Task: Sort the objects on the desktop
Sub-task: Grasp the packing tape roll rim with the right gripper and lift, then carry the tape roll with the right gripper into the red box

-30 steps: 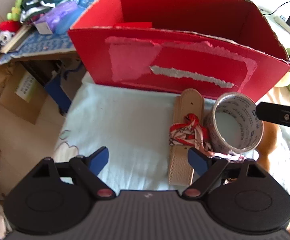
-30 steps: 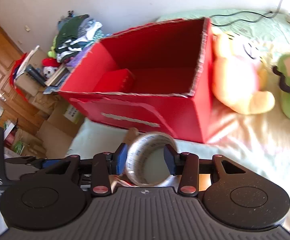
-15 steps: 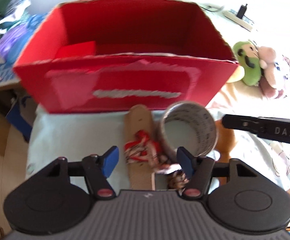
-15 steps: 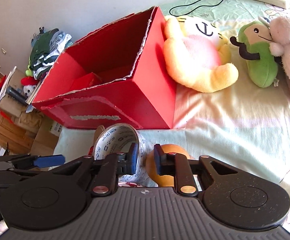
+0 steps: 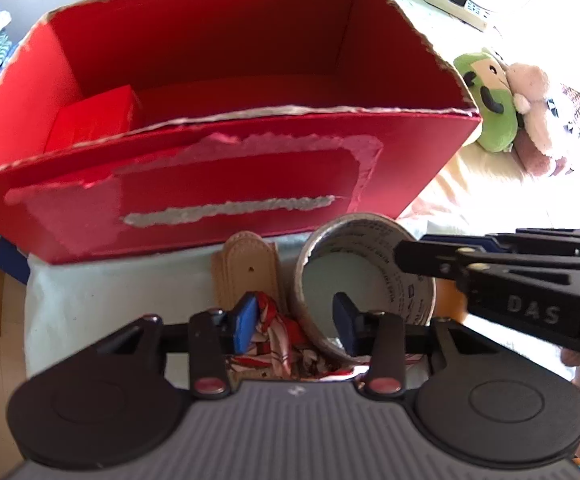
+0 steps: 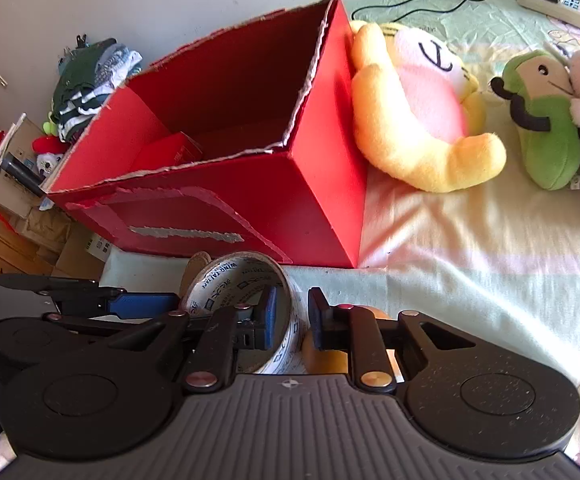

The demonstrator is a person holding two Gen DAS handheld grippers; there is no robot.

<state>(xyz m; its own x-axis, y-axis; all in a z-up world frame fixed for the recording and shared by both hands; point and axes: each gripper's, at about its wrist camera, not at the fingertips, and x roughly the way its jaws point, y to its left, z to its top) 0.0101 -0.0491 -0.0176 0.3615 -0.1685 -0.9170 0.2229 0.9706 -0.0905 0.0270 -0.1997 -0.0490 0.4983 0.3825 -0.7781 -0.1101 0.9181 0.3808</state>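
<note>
Tape roll (image 6: 245, 300) stands on edge on the pale green bedsheet (image 6: 470, 280), just in front of the red cardboard box (image 6: 249, 184). We see the right hand-held gripper (image 6: 293, 316) pinching the roll's wall: one blue pad sits inside the ring, the other outside, with the wall between them. In the left wrist view the same roll (image 5: 364, 276) appears with this gripper entering from the right side over its rim.

We see the left hand-held gripper (image 5: 296, 322) partly spread, holding nothing. Its left pad lies over the red-and-white patterned scarf (image 5: 277, 332); its right pad hangs inside the roll's opening. The near wall of the roll and the scarf lie between the pads. The scarf rests across a beige leather strap (image 5: 249, 276), which lies touching or just beside the roll, with its far end near the box front.

An orange object (image 6: 326, 356) lies just right of the roll, behind the right gripper's outer finger; we cannot identify it.

Inside the box, a smaller red box (image 5: 93, 120) sits in the left corner. A yellow plush toy (image 6: 418, 120) leans against the box's right side, with a green plush toy (image 6: 546, 128) beyond it.
</note>
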